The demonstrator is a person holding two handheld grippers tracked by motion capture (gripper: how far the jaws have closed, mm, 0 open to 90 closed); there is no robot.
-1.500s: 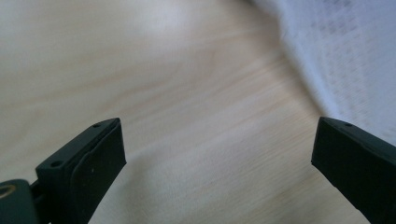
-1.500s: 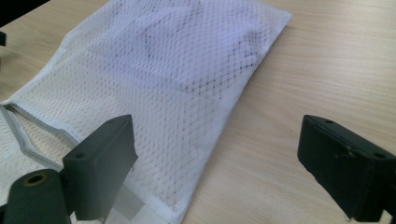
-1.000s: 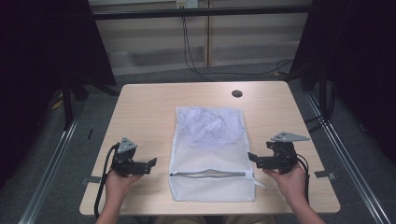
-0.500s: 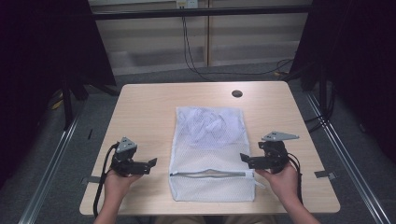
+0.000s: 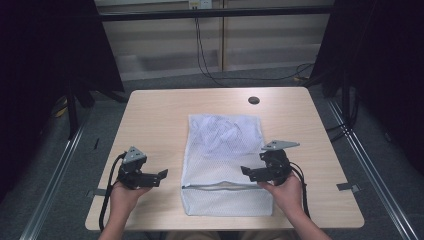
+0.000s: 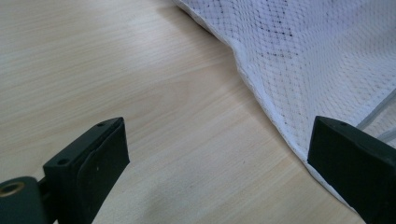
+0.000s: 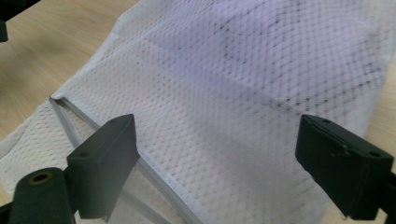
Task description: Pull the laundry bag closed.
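Observation:
A white mesh laundry bag (image 5: 225,160) lies flat in the middle of the wooden table (image 5: 155,120), with a zipper line (image 5: 225,187) running across near its front end. My left gripper (image 5: 161,176) rests on the table just left of the bag, open, with bare wood between its jaws and the bag's edge (image 6: 261,98) by the right jaw. My right gripper (image 5: 246,172) hovers over the bag's right part above the zipper (image 7: 70,126), open, with mesh (image 7: 224,93) spread between its jaws. Crumpled cloth shows dimly inside the bag's far half.
A small dark round hole (image 5: 253,100) sits near the table's far edge. Metal rails (image 5: 50,190) run along both sides on the floor, and cables (image 5: 202,55) hang down behind the table. Bare wood (image 5: 320,150) lies to the right of the bag.
My right gripper has moved left from the table's right side onto the bag's right part. The left gripper and the bag have stayed put.

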